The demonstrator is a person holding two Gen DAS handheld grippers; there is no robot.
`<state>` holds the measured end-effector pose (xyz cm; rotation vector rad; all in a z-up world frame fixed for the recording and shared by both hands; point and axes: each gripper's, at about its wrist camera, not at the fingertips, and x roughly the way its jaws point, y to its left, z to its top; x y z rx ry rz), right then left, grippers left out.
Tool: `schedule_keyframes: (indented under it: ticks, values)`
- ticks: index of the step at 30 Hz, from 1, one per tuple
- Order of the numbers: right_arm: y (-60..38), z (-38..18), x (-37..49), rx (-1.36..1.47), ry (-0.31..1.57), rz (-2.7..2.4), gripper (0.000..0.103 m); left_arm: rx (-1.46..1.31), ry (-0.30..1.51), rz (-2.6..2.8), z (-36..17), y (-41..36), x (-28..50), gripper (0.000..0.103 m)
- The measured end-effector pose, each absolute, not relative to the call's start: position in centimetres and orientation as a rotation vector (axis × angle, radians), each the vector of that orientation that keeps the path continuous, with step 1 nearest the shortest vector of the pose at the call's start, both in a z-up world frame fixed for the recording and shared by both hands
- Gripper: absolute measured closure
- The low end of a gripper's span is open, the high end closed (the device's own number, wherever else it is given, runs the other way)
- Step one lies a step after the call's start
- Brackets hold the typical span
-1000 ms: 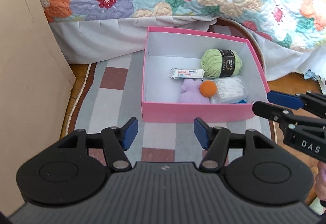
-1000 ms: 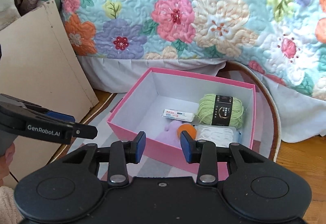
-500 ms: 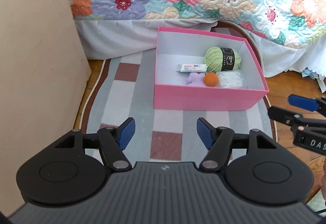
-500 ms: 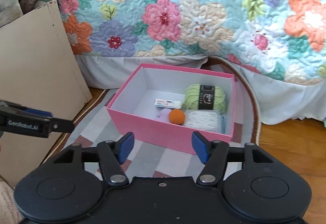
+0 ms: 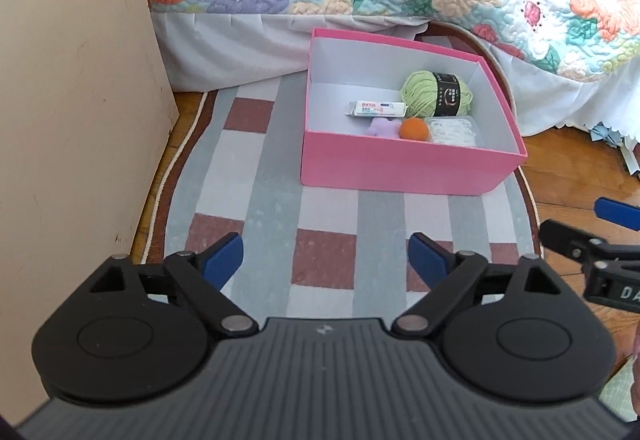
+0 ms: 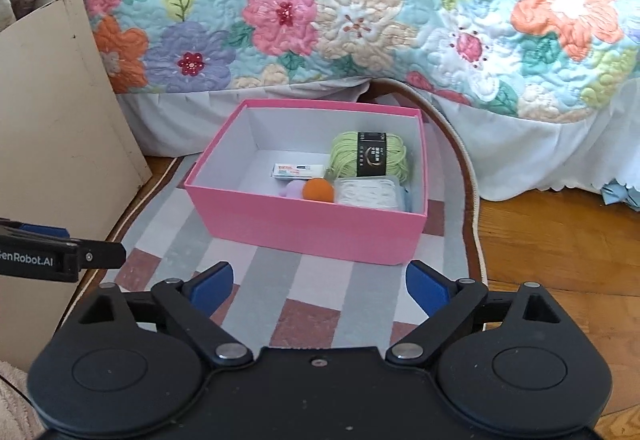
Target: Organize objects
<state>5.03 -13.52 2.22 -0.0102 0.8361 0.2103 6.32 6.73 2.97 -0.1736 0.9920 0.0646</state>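
The left claw (image 5: 323, 258) is spread wide with nothing between its blue pads, and its jaws have just been opening. The right claw (image 6: 319, 283) is spread wide and empty too, and its jaws have just been opening as well

The pink box (image 6: 316, 230) sits on the striped rug (image 5: 276, 200), ahead of both claws and apart from them. In it lie the green yarn (image 6: 370, 156), the orange ball (image 6: 318, 190), a small white packet (image 6: 298, 171), a purple thing (image 6: 294, 189) and a clear pack of white bits (image 6: 368, 194). I think the tidying is nearly done

What could go wrong? The two claws are close side by side, so they could bump. A wide claw going back in could knock the box wall and slide the box on the rug. The ball is round, so a poke could make it roll
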Motion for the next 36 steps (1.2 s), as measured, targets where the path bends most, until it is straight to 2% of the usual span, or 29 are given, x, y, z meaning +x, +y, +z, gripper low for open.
schedule_keyframes:
  ticks: [7,36]
  values:
    - [-13.7,2.4,4.6,-0.014,0.855,0.184,0.007,-0.177,1.018,0.071,2.6,6.7,6.5,0.0]
    - [-14.5,1.8,4.8,0.011,0.921,0.161,0.007,-0.136,1.074,0.091,1.7,5.6,6.4,0.0]
